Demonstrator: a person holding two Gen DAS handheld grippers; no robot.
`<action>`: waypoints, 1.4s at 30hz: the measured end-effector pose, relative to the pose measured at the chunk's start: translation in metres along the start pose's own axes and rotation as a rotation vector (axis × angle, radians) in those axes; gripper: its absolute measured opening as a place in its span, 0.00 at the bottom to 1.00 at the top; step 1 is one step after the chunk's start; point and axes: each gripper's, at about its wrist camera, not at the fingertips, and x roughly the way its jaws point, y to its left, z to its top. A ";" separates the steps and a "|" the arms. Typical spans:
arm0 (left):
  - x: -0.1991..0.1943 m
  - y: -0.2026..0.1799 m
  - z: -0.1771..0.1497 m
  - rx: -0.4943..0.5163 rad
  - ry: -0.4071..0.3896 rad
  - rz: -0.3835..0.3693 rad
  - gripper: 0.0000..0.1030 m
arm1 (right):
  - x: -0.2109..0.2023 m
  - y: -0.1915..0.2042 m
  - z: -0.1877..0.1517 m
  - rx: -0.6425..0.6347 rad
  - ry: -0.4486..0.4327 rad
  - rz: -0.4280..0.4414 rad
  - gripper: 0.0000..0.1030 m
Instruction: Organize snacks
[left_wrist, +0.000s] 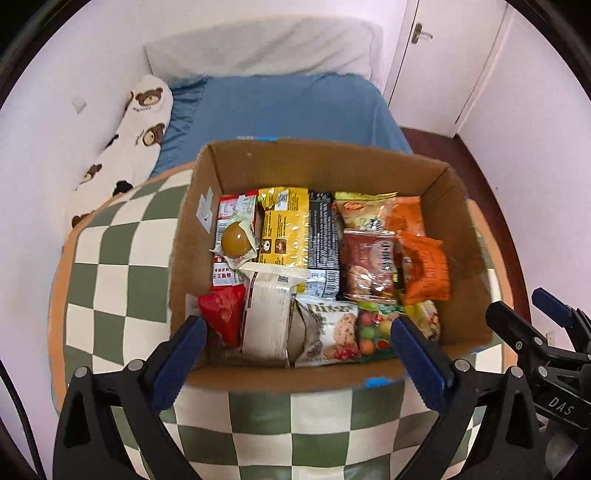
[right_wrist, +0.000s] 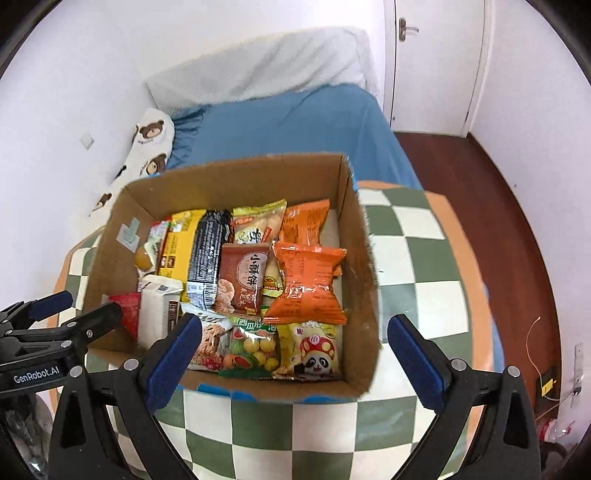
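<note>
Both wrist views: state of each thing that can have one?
cardboard box: open-topped, full of snack packets
left gripper: open, empty, above the box's near edge
right gripper: open, empty, above the box's near right corner
orange packet: sealed, lying on top of other packets
door: shut

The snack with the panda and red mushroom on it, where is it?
The panda snack lies in the cardboard box, in the near right corner in the right wrist view, beside the watermelon candy bag and just below the orange packet.
</note>
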 end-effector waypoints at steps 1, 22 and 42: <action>-0.010 -0.002 -0.005 0.001 -0.018 0.004 0.99 | -0.007 0.000 -0.003 -0.003 -0.011 -0.002 0.99; -0.169 -0.015 -0.095 0.011 -0.277 0.026 0.99 | -0.201 0.012 -0.082 -0.054 -0.252 0.072 1.00; -0.224 -0.016 -0.130 -0.026 -0.383 0.034 1.00 | -0.265 0.015 -0.111 -0.070 -0.332 0.058 1.00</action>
